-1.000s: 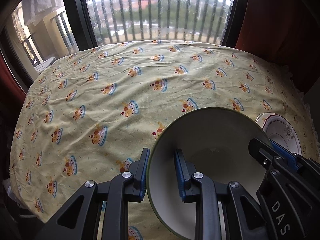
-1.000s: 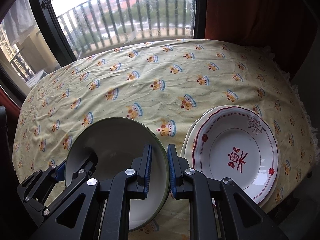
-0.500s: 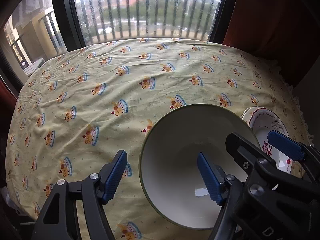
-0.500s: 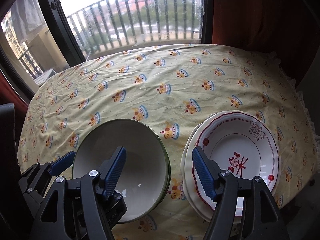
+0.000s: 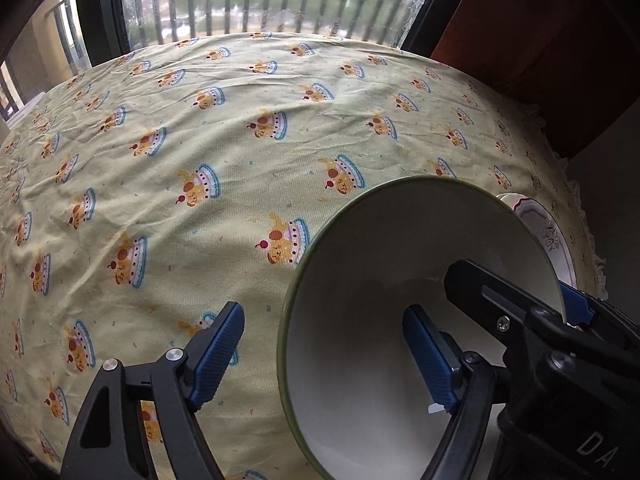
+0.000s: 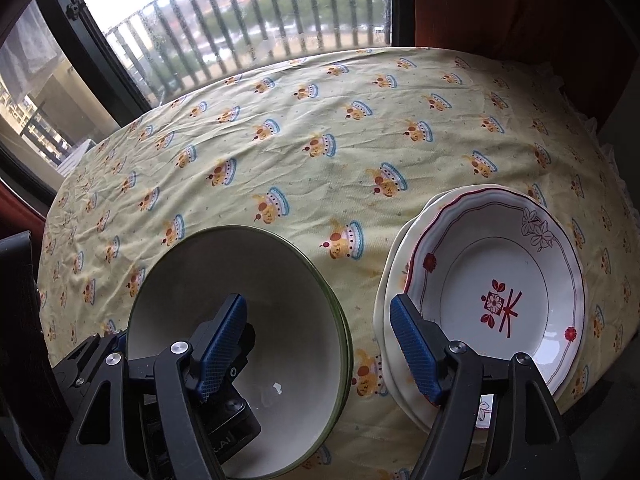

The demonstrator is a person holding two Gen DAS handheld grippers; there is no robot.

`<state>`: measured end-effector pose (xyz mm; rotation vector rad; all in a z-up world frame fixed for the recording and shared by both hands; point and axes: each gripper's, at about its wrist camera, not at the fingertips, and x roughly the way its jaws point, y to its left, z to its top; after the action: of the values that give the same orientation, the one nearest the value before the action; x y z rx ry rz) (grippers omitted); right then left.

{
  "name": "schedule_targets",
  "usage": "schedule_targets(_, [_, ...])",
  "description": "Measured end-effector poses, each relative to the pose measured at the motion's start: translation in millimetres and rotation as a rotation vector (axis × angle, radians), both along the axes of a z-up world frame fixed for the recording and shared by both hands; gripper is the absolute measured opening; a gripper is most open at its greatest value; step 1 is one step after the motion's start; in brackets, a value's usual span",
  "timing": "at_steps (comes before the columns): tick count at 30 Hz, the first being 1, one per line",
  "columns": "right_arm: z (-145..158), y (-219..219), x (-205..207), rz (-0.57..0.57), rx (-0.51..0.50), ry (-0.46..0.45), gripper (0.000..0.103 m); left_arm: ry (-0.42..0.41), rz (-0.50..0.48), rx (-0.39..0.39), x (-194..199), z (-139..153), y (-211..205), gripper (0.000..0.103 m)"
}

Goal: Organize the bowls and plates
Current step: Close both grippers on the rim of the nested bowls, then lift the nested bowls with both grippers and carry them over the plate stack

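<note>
green-rimmed bowl, cream inside, sits on the near part of the table, on the yellow cake-print tablecloth; a second green rim showing just under its right edge suggests it is nested in another bowl, though this cannot be confirmed. just to its right, apart from it, lies a stack of plates: a red-trimmed floral plate on top of at least one plain cream plate.

right gripper: jaws spread wide, holding nothing. its left pad hangs over the bowl's interior and its right pad over the near-left edge of the plate stack, so the bowl's right rim lies between the two pads.

left gripper: jaws likewise wide apart and empty. one pad is outside the bowl's left wall, the other inside the bowl, so the left rim lies between them.

key relation: the bowl is round, with no long axis; it lies directly ahead of and below both grippers, each straddling an opposite rim. the plate stack lies nearer the right gripper. judged from this layout, bowls and plates appear already grouped by kind.
</note>
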<state>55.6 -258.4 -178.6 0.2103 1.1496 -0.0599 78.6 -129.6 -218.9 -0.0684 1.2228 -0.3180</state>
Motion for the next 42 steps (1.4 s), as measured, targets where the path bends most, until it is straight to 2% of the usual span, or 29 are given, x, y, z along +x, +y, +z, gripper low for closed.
schedule_targets(4, [-8,-1,2,-0.064,0.004,0.049,0.077,0.054,-0.024,-0.072,6,-4,7,0.073])
schedule_targets(12, [-11,0,-3,-0.123,-0.01,0.086,0.077,0.085,-0.081,-0.117,4,-6,10,0.068])
schedule_targets(19, [-17,4,2,-0.078,0.023,0.096,0.077,0.08,-0.064,-0.071,1,-3,9,0.067])
schedule_targets(27, [-32,-7,10,0.032,0.155,0.113,0.071,0.037,-0.006,0.014,-6,2,0,0.067])
schedule_targets(31, [-42,-12,16,0.067,0.246,0.125,0.069,0.042,0.054,0.019,-8,3,0,0.067])
schedule_targets(33, [-45,-14,20,0.075,0.257,0.136,0.06,0.045,0.073,0.027,-8,3,0,0.067])
schedule_targets(36, [-45,-13,24,0.121,0.27,0.13,0.055,0.049,0.09,0.036,-8,4,-2,0.066])
schedule_targets(38, [-45,-15,24,0.134,0.282,0.131,0.054,0.048,0.091,0.032,-9,4,-3,0.064])
schedule_targets(40, [-45,-14,25,0.145,0.288,0.128,0.052,0.043,0.076,0.014,-10,6,-5,0.056])
schedule_targets(42, [-45,-14,25,0.141,0.289,0.129,0.051,0.041,0.076,0.013,-10,6,-6,0.055])
